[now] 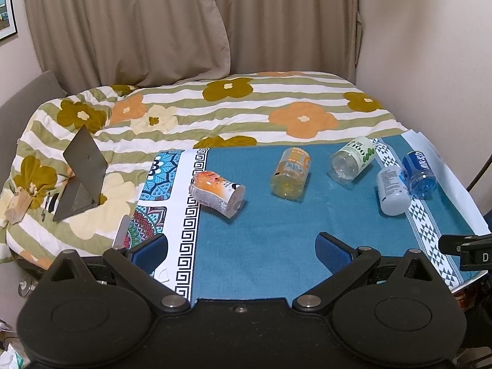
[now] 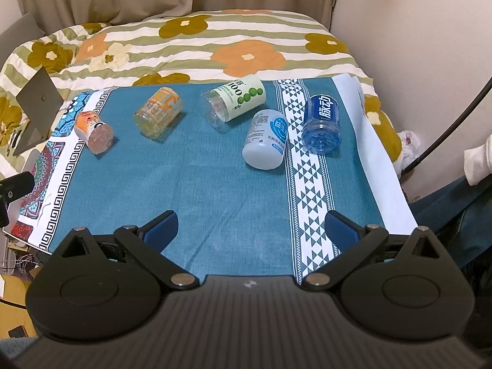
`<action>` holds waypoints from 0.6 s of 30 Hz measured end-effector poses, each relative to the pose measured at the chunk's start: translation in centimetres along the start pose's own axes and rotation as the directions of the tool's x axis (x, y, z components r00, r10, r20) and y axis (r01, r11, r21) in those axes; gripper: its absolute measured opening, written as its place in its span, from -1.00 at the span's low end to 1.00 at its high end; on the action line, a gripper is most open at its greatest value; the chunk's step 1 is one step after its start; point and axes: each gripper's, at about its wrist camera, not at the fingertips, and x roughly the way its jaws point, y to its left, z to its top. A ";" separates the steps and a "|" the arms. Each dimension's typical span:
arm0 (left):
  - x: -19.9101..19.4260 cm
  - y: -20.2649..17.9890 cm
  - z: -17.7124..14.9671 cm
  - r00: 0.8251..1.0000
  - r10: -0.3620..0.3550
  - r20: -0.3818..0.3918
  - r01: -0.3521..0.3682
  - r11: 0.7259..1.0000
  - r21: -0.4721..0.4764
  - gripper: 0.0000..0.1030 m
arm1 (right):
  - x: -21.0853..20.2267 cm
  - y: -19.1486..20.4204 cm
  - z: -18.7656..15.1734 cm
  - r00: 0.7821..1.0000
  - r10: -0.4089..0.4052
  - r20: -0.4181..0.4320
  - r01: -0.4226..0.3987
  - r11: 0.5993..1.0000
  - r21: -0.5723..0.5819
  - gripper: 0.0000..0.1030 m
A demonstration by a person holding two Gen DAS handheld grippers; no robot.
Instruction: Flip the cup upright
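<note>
Several plastic cups lie on their sides on a blue cloth (image 1: 261,233) (image 2: 215,184). From left: an orange-and-white cup (image 1: 216,193) (image 2: 93,132), a yellow cup with an orange label (image 1: 290,172) (image 2: 158,112), a clear cup with a green-dotted label (image 1: 352,159) (image 2: 235,101), a white cup (image 1: 392,193) (image 2: 266,138) and a blue cup (image 1: 418,170) (image 2: 321,124). My left gripper (image 1: 241,252) is open and empty, near the cloth's front edge. My right gripper (image 2: 250,227) is open and empty, in front of the white cup.
The cloth has patterned borders at left (image 1: 187,215) and right (image 2: 304,184). A floral quilt (image 1: 246,107) lies behind it. A dark folded stand (image 1: 81,175) sits on the quilt at left. Curtains and a wall stand at the back.
</note>
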 end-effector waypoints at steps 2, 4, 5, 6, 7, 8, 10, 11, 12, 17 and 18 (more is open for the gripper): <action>-0.2 -0.2 0.1 1.000 0.001 -0.001 -0.001 1.000 0.000 1.00 | 0.0 0.0 0.0 1.000 0.000 0.001 0.000 1.000 0.000 1.00; -0.2 -0.2 0.1 1.000 0.000 -0.002 0.000 1.000 -0.001 1.00 | 0.0 0.0 0.0 1.000 0.001 0.000 -0.001 1.000 -0.001 1.00; -0.2 -0.2 0.1 1.000 0.000 -0.001 0.000 1.000 0.000 1.00 | 0.0 0.0 0.0 1.000 0.000 0.000 0.000 1.000 0.000 1.00; -0.2 -0.2 0.1 1.000 0.000 -0.001 0.000 1.000 0.000 1.00 | 0.1 0.0 0.0 1.000 0.000 0.000 0.000 1.000 -0.001 1.00; -0.2 -0.2 0.1 1.000 0.001 -0.002 -0.001 1.000 -0.001 1.00 | 0.1 0.0 0.0 1.000 0.000 0.001 0.000 1.000 -0.001 1.00; -0.1 -0.2 0.2 1.000 0.000 -0.003 0.000 1.000 0.000 1.00 | 0.1 0.0 0.0 1.000 0.000 0.000 0.000 1.000 -0.001 1.00; -0.1 -0.3 0.2 1.000 0.000 -0.004 0.000 1.000 0.001 1.00 | 0.2 0.1 0.0 1.000 0.000 0.000 0.000 1.000 -0.001 1.00; -0.1 -0.3 0.2 1.000 0.000 -0.004 0.000 1.000 0.000 1.00 | 0.2 0.1 0.0 1.000 0.000 0.000 0.000 1.000 -0.002 1.00; -0.1 -0.3 0.2 1.000 0.000 -0.004 0.000 1.000 0.000 1.00 | 0.2 0.1 0.1 1.000 0.000 0.000 0.000 1.000 -0.002 1.00; -0.1 -0.3 0.2 1.000 -0.001 -0.004 0.001 1.000 0.000 1.00 | 0.3 0.1 0.1 1.000 -0.001 0.000 0.001 1.000 -0.002 1.00; -0.1 -0.3 0.2 1.000 -0.001 -0.004 0.001 1.000 0.000 1.00 | 0.3 0.1 0.1 1.000 -0.001 0.000 0.001 1.000 -0.002 1.00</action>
